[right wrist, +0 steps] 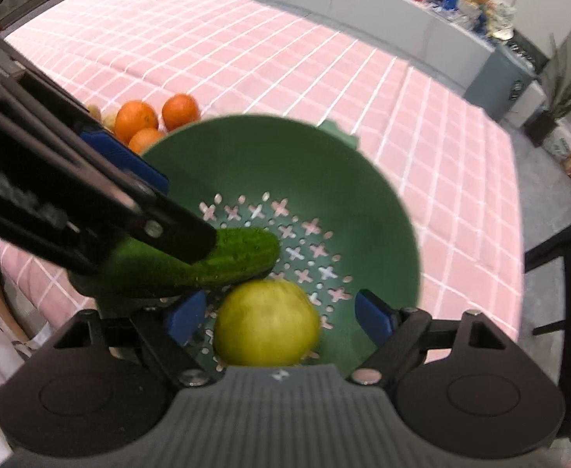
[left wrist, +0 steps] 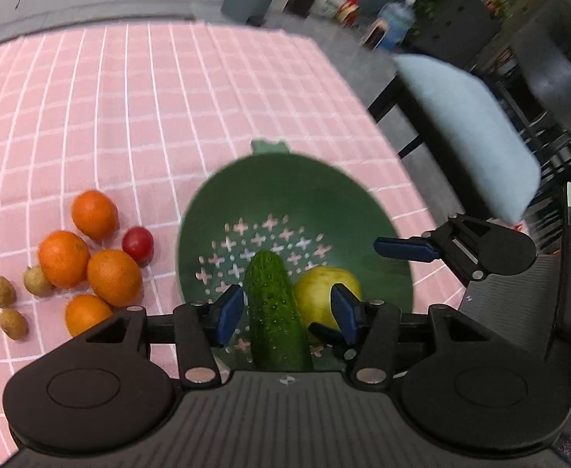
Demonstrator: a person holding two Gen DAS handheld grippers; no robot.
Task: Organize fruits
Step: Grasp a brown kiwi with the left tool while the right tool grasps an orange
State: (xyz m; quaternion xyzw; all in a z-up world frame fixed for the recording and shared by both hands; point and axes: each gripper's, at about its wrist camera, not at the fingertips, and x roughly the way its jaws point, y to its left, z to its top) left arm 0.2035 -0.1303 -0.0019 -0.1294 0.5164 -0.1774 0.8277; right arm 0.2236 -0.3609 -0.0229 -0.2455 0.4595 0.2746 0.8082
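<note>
On the left part of the pink checked tablecloth (left wrist: 149, 97) lies a loose group of fruits that are not yet sorted: three small brown fruits (left wrist: 2, 291) nearest the left edge, then four oranges (left wrist: 63, 258) that touch each other, and one small red fruit (left wrist: 138, 243) just beside the green colander (left wrist: 324, 195). The colander stands near the right edge of the table, and it is probably the collecting place, because a cucumber (left wrist: 275, 312) and a yellow-green apple (left wrist: 324, 292) are already inside it, over the cross-shaped holes. The left gripper (left wrist: 287, 314) is over the near side of the colander with the cucumber between its blue pads (left wrist: 228, 314); the pads stand apart from the cucumber on both sides, so the jaws are spread and do not press it. I judge that the cucumber was put down here or is about to be taken; the pictures do not decide which. In the right wrist view the right gripper (right wrist: 281, 318) is also spread wide, with the apple lying between its pads (right wrist: 186, 321) and not touched by them. It seems to wait over the colander. Beyond the right table edge there is a pale blue cushion (left wrist: 468, 128) on a dark seat.
</note>
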